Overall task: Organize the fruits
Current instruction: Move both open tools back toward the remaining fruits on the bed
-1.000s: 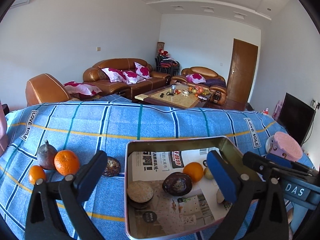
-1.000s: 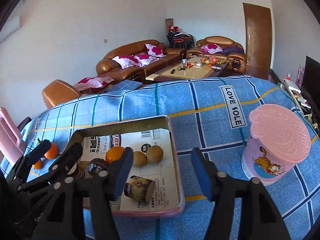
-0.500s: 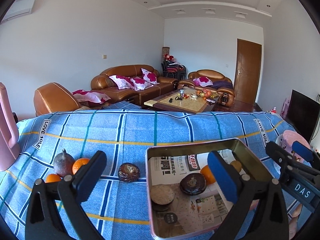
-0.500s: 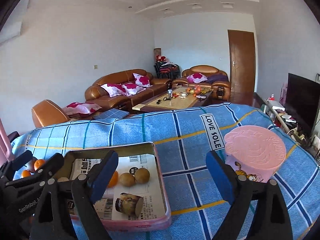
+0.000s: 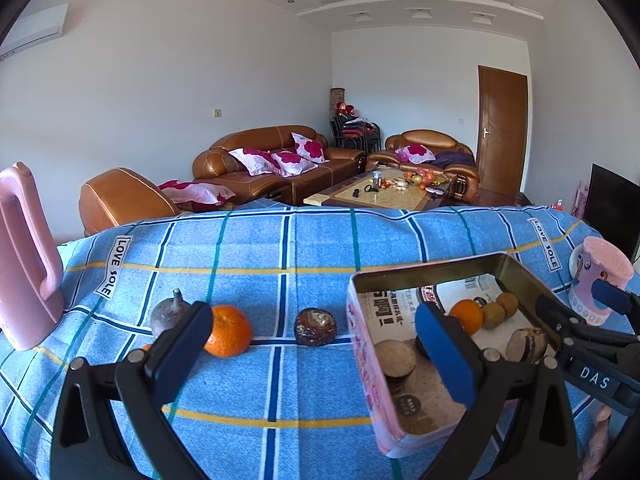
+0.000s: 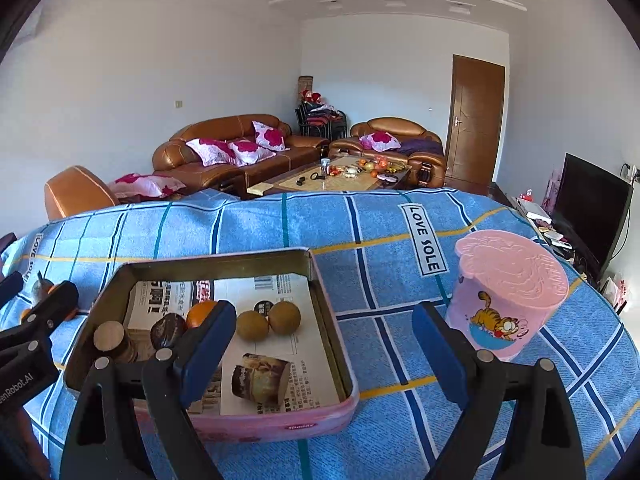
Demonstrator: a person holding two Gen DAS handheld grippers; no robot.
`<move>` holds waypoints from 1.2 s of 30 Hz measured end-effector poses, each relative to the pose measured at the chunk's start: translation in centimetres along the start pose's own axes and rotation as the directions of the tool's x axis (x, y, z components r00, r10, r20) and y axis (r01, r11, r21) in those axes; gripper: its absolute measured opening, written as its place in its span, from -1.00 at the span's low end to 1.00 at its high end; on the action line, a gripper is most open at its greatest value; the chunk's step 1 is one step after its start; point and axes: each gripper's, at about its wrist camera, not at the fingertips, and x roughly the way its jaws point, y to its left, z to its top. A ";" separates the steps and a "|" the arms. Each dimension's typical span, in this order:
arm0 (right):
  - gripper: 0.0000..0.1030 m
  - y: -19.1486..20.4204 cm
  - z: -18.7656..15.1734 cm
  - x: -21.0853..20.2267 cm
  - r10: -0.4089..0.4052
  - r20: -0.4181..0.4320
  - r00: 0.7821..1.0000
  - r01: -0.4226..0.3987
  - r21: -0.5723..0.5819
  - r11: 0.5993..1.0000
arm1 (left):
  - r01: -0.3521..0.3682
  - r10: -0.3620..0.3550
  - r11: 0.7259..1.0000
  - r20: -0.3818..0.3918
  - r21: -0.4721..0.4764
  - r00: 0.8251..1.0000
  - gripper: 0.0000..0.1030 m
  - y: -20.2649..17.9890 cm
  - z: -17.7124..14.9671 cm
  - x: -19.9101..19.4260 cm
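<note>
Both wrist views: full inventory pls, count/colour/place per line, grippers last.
tin tray: 1, pink outside, on the blue plaid cloth, lined with printed paper
orange in tray: 1, orange, far part of the tray
brown round fruits: 2, tan, side by side in the tray
orange on cloth: 1, orange, left of the tray
dark fruit: 1, dark brown, between that orange and the tray
stemmed fruit: 1, grey-purple, left of that orange
pink cup: 1, lidded, right of the tray
left gripper: open, empty
right gripper: open, empty
</note>
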 end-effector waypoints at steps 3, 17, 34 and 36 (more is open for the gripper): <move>0.76 0.8 -0.4 -0.6 0.012 0.000 1.000 -0.012 -0.003 1.000 | 0.001 -0.001 1.000 -0.007 0.002 1.000 1.00 1.0 -0.2 -0.1; 0.76 5.4 -1.6 -3.2 0.069 0.006 0.998 -0.069 -0.010 0.998 | -0.062 0.060 0.997 -0.067 -0.034 0.996 1.00 7.7 -0.8 0.1; 0.76 15.3 -2.4 -4.7 0.224 -0.011 0.975 -0.223 -0.154 0.963 | -0.104 0.088 0.991 -0.187 -0.080 0.978 1.00 16.4 -1.8 2.0; 0.76 16.2 -2.4 -4.6 0.239 -0.021 0.971 -0.239 -0.159 0.958 | -0.117 0.102 0.991 -0.195 -0.064 0.975 1.00 16.9 -1.9 2.2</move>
